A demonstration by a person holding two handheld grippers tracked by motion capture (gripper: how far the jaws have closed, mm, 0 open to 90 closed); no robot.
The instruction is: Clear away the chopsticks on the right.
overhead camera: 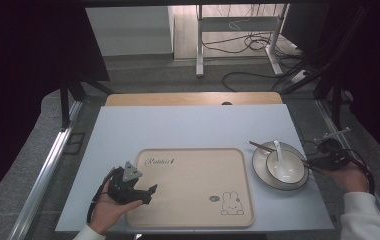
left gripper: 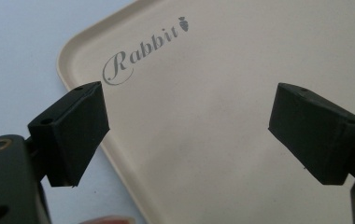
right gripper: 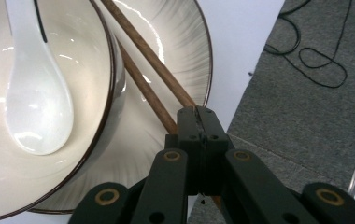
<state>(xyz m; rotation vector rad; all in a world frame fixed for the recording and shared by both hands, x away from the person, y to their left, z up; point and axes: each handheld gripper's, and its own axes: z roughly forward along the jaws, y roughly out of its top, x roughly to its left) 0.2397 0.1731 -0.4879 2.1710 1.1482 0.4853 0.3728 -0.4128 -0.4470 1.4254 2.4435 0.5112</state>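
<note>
While the left hand-held gripper [overhead camera: 147, 192] hovers spread over the tray [overhead camera: 193, 210], the right [right gripper: 199, 116] pinches the chopsticks [right gripper: 152, 60]

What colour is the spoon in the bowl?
White, glossy; the spoon shows best in the right gripper view.

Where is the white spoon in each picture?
High view: the white spoon lies in the bowl at the right, beside the tray.
Left gripper view: it looks at the tray's "Rabbit" corner, not at the spoon.
Right gripper view: the spoon is at the upper left, inside the bowl.
Shared landmark: the brown chopsticks, which cross the plate beside the bowl; in the right gripper view the chopsticks run to the shut jaws.
</note>
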